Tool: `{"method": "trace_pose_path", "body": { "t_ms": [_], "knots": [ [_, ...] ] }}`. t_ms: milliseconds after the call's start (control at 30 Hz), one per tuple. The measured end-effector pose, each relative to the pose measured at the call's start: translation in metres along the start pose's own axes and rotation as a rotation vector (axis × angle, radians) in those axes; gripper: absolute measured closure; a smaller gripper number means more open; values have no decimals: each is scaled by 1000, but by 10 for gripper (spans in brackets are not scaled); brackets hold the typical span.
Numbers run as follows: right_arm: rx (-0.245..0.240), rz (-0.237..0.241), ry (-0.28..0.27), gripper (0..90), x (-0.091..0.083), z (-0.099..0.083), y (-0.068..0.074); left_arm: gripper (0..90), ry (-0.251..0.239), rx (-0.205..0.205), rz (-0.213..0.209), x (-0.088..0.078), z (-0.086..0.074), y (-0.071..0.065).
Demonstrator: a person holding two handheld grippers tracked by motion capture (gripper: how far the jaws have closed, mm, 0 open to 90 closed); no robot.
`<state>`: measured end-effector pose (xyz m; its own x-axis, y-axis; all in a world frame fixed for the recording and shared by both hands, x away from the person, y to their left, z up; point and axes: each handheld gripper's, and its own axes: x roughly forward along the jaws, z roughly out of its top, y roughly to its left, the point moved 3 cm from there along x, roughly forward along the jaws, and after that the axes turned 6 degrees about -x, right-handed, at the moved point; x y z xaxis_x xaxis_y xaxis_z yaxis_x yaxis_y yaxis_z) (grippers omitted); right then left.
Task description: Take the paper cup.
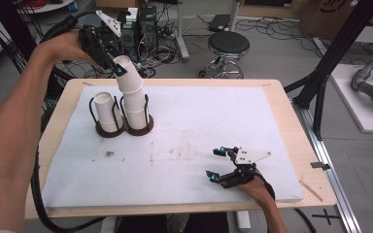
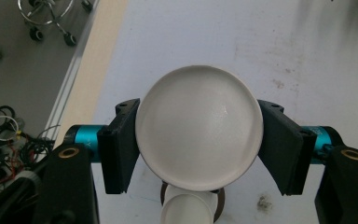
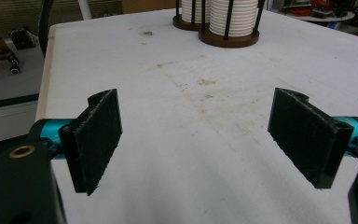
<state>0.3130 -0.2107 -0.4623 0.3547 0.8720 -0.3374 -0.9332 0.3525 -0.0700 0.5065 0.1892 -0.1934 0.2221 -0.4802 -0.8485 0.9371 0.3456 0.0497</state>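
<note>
Jaws of the left gripper [image 1: 119,69] clamp a white paper cup [image 1: 127,73], tilted atop the stack [image 1: 136,104] in the right-hand holder [image 1: 141,130]; the right gripper [image 1: 218,165] rests wide open on the white mat [image 1: 199,121]. No readable lettering appears on the cup.

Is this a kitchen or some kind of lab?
Most likely a lab or workshop. Tangled cables lie on the floor beside computer towers and a rolling stool, and the table holds just a cup holder with paper cups.

Smooth white paper cup [image 2: 199,140], matt stained table cover [image 1: 199,141], wooden edge [image 1: 60,109]
</note>
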Motion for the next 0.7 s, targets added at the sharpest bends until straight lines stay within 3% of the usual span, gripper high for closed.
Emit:
{"method": "trace_pose_path", "body": {
  "t_ms": [500,700],
  "knots": [
    [-4,-2,4,180,0,0,1,347,-109,-1,19,-35,-1,-9],
    [-6,-2,3,180,0,0,1,347,-203,6,2,-49,-2,-22]
  ]
}}
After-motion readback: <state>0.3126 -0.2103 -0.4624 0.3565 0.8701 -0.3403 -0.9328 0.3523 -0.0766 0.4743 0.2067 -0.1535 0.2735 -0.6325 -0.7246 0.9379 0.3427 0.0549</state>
